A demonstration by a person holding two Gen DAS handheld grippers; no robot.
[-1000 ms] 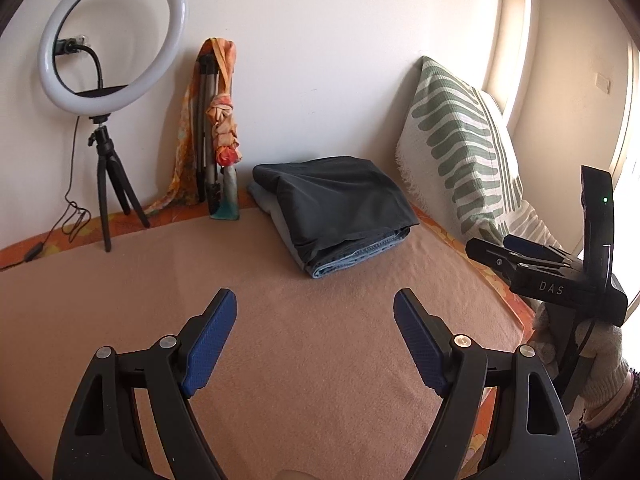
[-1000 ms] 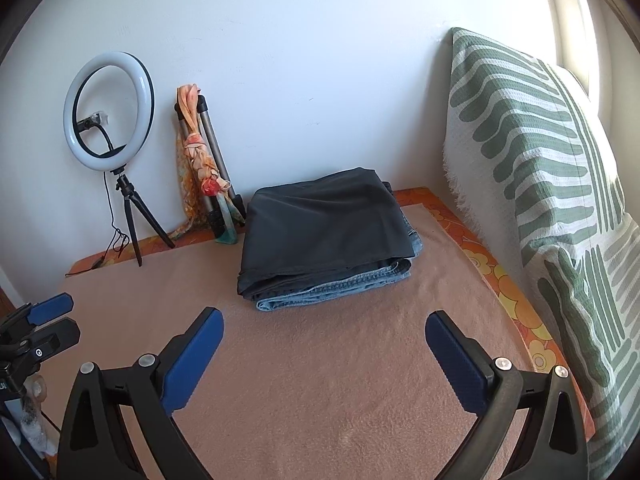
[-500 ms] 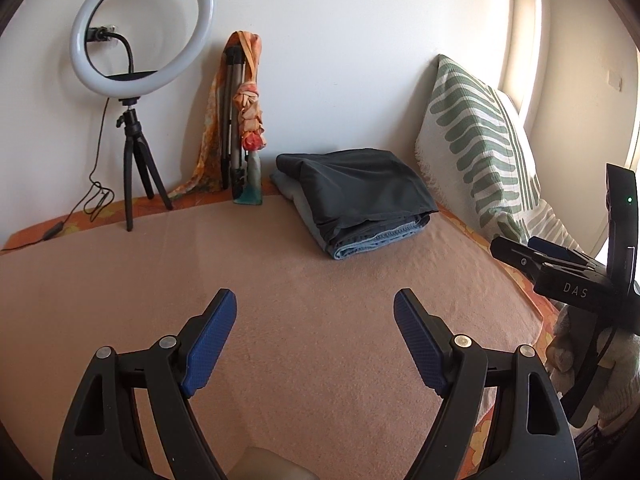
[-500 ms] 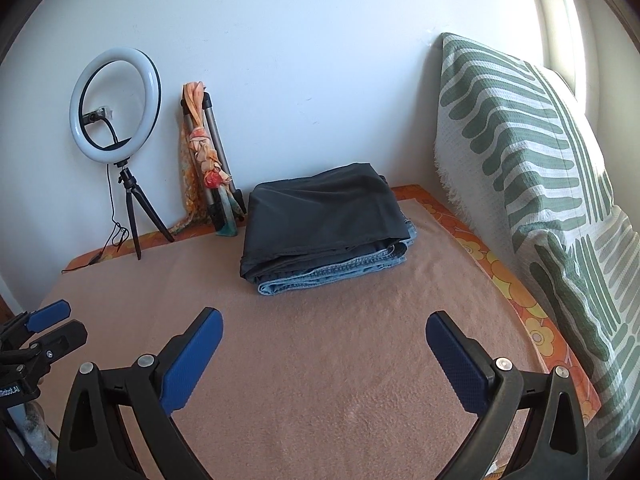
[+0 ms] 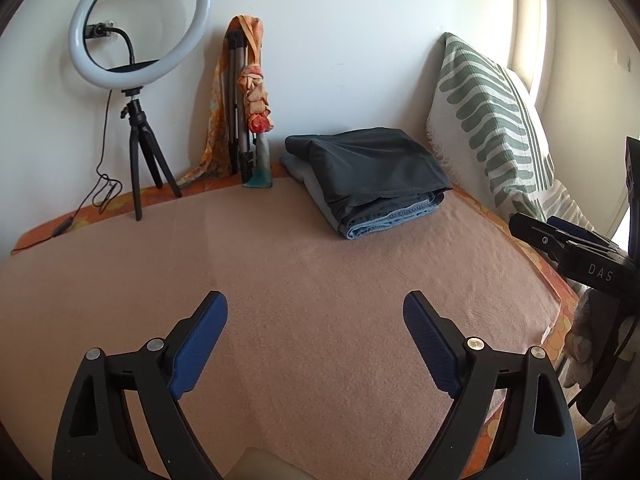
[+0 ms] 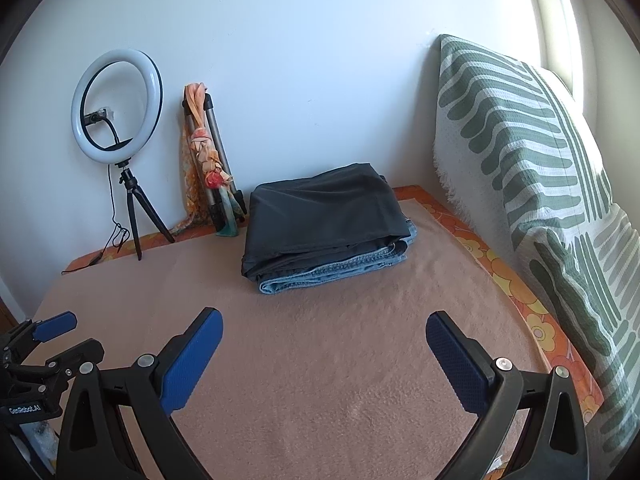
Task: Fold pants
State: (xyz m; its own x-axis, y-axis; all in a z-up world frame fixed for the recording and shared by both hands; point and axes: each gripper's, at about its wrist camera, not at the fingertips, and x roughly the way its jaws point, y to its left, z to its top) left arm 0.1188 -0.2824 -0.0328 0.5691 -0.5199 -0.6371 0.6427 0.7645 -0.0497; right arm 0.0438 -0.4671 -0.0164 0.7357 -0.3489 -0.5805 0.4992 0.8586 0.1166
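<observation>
Since a second ago both views have tipped down and drawn back a little: the folded stack sits farther up the picture and more bare blanket (image 5: pixel 304 280) shows ahead of the fingers. The left gripper (image 5: pixel 316 320) is opening, nothing between its blue pads, which hang over the blanket. The right gripper (image 6: pixel 324 336) stands spread wide and empty too. The pants (image 6: pixel 324 216), dark ones folded on top of a folded pair of jeans (image 6: pixel 340 270), lie at the far end of the bed near the wall, between the scarf-wrapped tripod (image 6: pixel 212 168) and the striped pillow (image 6: pixel 516 152), well apart from both grippers. That tidy stack, set aside out of the working space, suggests the folding is finished and the hands are pulling away.
</observation>
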